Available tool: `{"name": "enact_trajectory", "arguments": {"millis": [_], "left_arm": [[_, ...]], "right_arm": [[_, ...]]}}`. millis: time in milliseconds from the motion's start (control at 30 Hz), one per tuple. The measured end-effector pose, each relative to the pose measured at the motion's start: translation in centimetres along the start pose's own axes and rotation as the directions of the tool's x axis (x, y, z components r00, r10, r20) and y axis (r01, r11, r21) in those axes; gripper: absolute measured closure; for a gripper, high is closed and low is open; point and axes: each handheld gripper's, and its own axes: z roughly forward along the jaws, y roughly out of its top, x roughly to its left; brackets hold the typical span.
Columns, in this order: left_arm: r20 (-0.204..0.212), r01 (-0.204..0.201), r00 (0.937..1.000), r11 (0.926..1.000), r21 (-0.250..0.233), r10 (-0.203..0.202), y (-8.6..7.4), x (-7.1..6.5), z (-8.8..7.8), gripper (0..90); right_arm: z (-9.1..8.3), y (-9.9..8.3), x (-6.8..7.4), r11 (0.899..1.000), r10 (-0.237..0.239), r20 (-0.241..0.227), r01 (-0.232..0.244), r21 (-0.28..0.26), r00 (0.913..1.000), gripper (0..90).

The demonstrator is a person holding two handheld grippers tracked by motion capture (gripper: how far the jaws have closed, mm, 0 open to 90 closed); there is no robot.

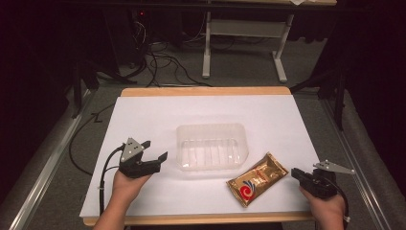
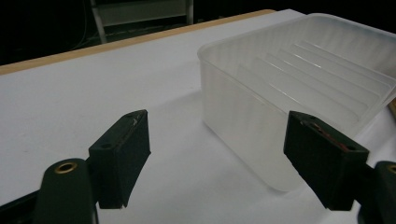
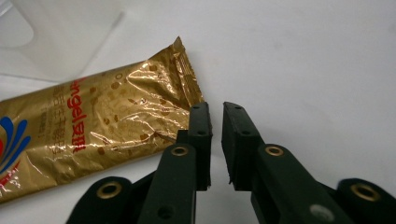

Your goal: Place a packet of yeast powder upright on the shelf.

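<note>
Lying flat on the white table top (image 1: pixel 143 120), near its front right corner, a gold foil packet (image 1: pixel 257 178) stretches slantwise, one crimped end pointing toward the right gripper (image 1: pixel 296 173) and the other toward the table's front edge. Its printing shows best in the right gripper view: a blue and red swirl logo, red lettering that reads roughly "Angel", more red characters too small to make out, and a scatter of brown specks over the gold packet (image 3: pixel 93 121). The right gripper (image 3: pixel 215 140) sits just beside the crimped end, its two black jaws parted by only a narrow slit with nothing between them; they do not press on the foil. Just beyond the packet stands a clear plastic tray (image 1: pixel 212 146) with a ribbed floor, near the middle of the table. The left gripper (image 1: pixel 155 151) hovers close to the tray's left wall, jaws spread wide and holding nothing; seen from the left gripper view, the tray (image 2: pixel 299 88) rises ahead of its jaws.
</note>
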Motion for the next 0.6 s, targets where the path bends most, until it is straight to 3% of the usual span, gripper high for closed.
{"name": "enact_trajectory", "arguments": {"millis": [233,300,367,400,433,500,600], "left_arm": [[-0.002,-0.016,0.9999,0.9995,0.027,0.016,-0.21,-0.37,0.55,23.2],[0.006,-0.02,0.9998,0.9993,0.032,0.02,-0.23,-0.46,0.65,23.2],[0.006,-0.022,0.9998,0.9992,0.033,0.021,-0.26,-0.47,0.69,23.2],[0.008,-0.022,0.9997,0.9992,0.034,0.021,-0.29,-0.47,0.72,23.2],[0.009,-0.023,0.9997,0.9991,0.035,0.023,-0.29,-0.45,0.74,23.2],[0.011,-0.021,0.9997,0.9991,0.037,0.021,-0.3,-0.39,0.82,23.2],[0.014,-0.019,0.9997,0.9992,0.036,0.018,-0.29,-0.29,0.74,23.2]], "right_arm": [[-0.1,0.06,-0.29,0.999,0.04,-0.024,-0.041,-0.029,0.9989,76.1],[-0.36,0.11,-0.09,0.996,0.081,-0.031,-0.082,-0.044,0.9962,72.2],[-0.38,0.14,-0.08,0.994,0.092,-0.044,-0.094,-0.052,0.9948,70.7],[-0.25,0.11,0.05,0.989,0.131,-0.068,-0.135,-0.059,0.9891,66.9],[-0.2,0.12,0.14,0.988,0.142,-0.072,-0.146,-0.054,0.9873,65.5],[-0.07,0.18,0.27,0.988,0.135,-0.052,-0.138,-0.066,0.9895,60.6],[0.28,0.13,-0.06,0.986,0.147,-0.066,-0.151,-0.064,0.987,53.3]]}}
